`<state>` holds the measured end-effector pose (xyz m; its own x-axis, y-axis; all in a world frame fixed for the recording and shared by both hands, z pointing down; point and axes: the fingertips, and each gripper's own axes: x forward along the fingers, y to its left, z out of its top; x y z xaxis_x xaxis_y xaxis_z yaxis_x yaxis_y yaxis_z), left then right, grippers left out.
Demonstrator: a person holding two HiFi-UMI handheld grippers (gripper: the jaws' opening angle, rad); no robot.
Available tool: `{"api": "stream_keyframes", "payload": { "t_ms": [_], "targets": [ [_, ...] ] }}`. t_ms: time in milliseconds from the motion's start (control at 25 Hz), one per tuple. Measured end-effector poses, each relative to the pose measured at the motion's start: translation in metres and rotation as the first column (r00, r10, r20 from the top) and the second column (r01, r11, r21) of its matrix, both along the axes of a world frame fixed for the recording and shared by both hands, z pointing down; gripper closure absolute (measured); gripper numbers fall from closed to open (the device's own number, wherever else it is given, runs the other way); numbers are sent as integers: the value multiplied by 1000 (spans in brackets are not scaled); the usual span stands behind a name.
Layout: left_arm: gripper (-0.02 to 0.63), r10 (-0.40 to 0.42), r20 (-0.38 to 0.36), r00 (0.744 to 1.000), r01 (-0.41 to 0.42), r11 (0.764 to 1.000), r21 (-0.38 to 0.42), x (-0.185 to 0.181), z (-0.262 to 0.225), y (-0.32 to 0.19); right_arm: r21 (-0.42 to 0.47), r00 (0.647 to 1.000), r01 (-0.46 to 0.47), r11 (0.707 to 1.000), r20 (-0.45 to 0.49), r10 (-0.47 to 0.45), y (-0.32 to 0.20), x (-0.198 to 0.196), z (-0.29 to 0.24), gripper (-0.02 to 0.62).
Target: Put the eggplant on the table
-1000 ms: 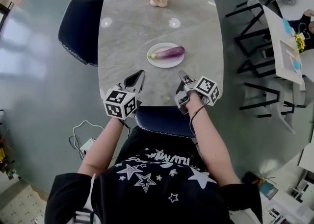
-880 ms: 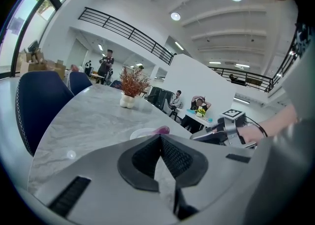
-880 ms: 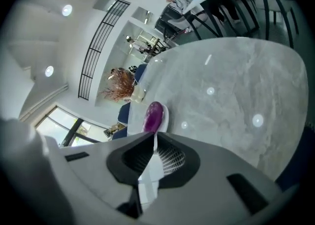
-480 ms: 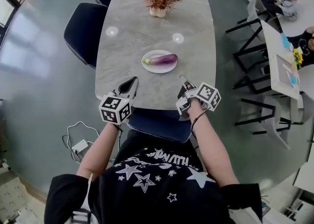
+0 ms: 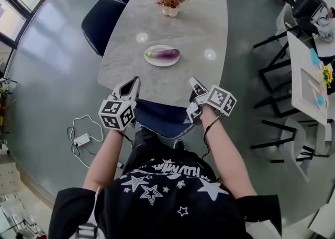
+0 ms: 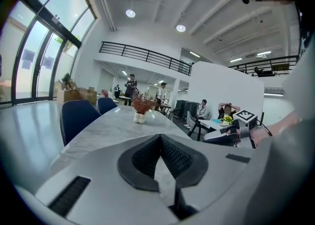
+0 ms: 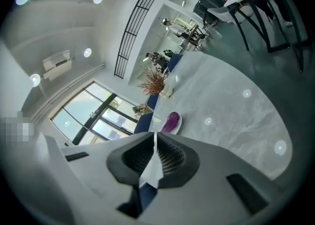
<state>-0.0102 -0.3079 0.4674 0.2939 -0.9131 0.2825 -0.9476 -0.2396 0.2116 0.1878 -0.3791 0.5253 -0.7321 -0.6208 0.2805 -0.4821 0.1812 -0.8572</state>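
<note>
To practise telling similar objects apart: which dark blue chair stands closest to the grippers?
The chair at the near end of the table, between the left gripper and right gripper; the other chairs stand farther along it.

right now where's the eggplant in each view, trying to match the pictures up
Head view: eggplant lies on the white plate, upper centre.
Left gripper view: not in it.
Right gripper view: eggplant at centre, just above the jaws, on the same plate.
Shared landmark: the vase of dried branches, standing farther off than the eggplant.
</note>
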Motion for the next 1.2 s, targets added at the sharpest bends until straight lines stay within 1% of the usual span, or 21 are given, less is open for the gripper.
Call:
{"api": "stream_keyframes", "payload": {
  "t_ms": [160, 240, 320, 400, 520, 600, 800, 920, 1040, 1200],
  "targets": [
    [598, -41, 16, 999, 40, 999, 25, 30, -10, 33, 48, 998, 64, 997, -17, -63, 27, 25, -9, 575],
    [598, -51, 20, 998, 50, 998, 25, 46, -12, 46, 60, 997, 80, 995, -27, -78, 40, 38, -12, 575],
    [598, -42, 22, 999, 41, 999, 22, 65, -12, 58, 77, 995, 96, 992, -28, -94, 54, 48, -16, 575],
    [598, -29, 27, 999, 28, 999, 26, 78, -14, 67, 127, 991, 129, 983, -46, -124, 66, 51, -26, 575],
    [598, -30, 18, 999, 29, 999, 37, 85, -19, 78, 210, 980, 185, 960, -111, -164, 83, 45, -40, 575],
    [598, -22, 16, 1000, 21, 999, 45, 86, -23, 86, 234, 974, 208, 950, -138, -179, 96, 37, -45, 575],
    [598, -1, 8, 1000, 0, 998, 59, 83, -31, 112, 253, 970, 211, 944, -176, -170, 122, 23, -48, 575],
    [598, 12, -5, 1000, -11, 998, 54, 84, -27, 132, 258, 959, 243, 935, -207, -193, 148, 10, -44, 575],
    [598, 30, -6, 1000, -29, 998, 54, 81, -24, 156, 271, 943, 281, 921, -258, -211, 178, -9, -42, 575],
    [598, 45, -27, 999, -44, 998, 54, 75, -22, 186, 282, 933, 292, 914, -293, -208, 212, -26, -42, 577]
  ]
}}
